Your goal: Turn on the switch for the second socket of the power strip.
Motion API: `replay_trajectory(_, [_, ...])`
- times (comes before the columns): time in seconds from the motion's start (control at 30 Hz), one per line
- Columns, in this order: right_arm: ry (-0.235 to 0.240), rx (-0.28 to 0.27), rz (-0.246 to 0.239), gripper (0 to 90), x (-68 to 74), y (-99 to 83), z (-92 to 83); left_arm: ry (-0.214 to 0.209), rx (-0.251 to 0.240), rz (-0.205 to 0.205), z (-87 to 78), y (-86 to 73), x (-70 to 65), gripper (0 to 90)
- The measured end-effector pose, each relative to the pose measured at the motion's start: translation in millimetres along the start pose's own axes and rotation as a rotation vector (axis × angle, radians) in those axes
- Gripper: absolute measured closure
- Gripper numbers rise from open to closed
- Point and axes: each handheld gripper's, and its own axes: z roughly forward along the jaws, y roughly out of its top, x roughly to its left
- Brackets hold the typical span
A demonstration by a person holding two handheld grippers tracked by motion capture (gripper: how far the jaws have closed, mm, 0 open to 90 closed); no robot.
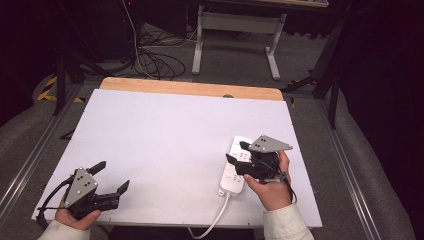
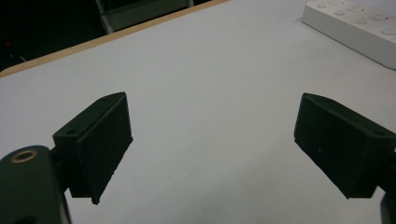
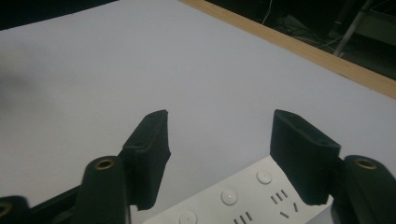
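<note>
Your right gripper (image 1: 235,159) hangs just above the white power strip (image 1: 231,181), jaws spread and gripping nothing, likely lined up to work on its buttons or sockets. The strip lies flat near the bench's (image 1: 165,140) right front edge, its cord (image 1: 212,224) trailing off toward you. Your left gripper (image 1: 114,176) waits wide open and empty at the front left, well apart.

Bright, even overhead light on the white table (image 1: 165,145) — dark, dim surroundings, soft blur in close-ups, faint shadows.
</note>
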Motion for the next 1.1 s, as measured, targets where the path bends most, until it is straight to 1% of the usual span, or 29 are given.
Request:
replay_trajectory(0.07, [0.006,-0.010,-0.004,33.5,1.0,0.9,-3.9,-0.002,0.002,-0.004,-0.2,0.0,-0.2,11.6])
replay_trajectory(0.17, [0.012,-0.030,-0.009,29.7,2.1,1.4,-10.7,0.003,0.000,0.002,-0.6,0.2,0.3,11.7])
replay_trajectory(0.27, [0.019,-0.032,-0.023,25.6,2.0,0.3,-15.8,0.001,-0.002,-0.005,-0.7,0.0,0.1,11.6])
replay_trajectory(0.3, [0.015,-0.030,-0.032,24.9,1.7,-0.4,-17.4,0.003,0.000,0.000,-0.8,0.1,0.5,11.6])
replay_trajectory(0.37, [0.013,-0.032,-0.034,23.5,0.7,-2.1,-19.8,0.001,0.000,-0.006,-0.8,0.2,0.2,11.6])
replay_trajectory(0.57, [0.032,-0.057,0.002,21.7,-5.2,-13.3,-28.1,-0.002,0.003,-0.008,-1.6,0.6,0.7,11.7])
replay_trajectory(0.83, [0.050,-0.089,0.022,21.5,-13.3,-30.8,-36.0,-0.003,-0.006,-0.017,-3.9,0.5,0.4,11.6])
replay_trajectory(0.9, [0.057,-0.089,0.028,20.9,-14.8,-34.5,-37.2,0.002,-0.014,-0.022,-5.0,0.0,-0.1,11.6])
replay_trajectory(0.93, [0.064,-0.088,0.029,20.2,-15.9,-36.7,-37.6,0.008,-0.015,-0.014,-5.8,-0.1,0.3,11.6])
replay_trajectory(1.07, [0.074,-0.083,0.032,19.1,-19.3,-46.6,-38.6,0.010,-0.022,-0.025,-7.3,-0.8,0.2,11.6])
replay_trajectory(1.1, [0.077,-0.081,0.034,18.9,-20.0,-49.3,-38.8,0.010,-0.021,-0.021,-8.0,-1.0,0.4,11.6])
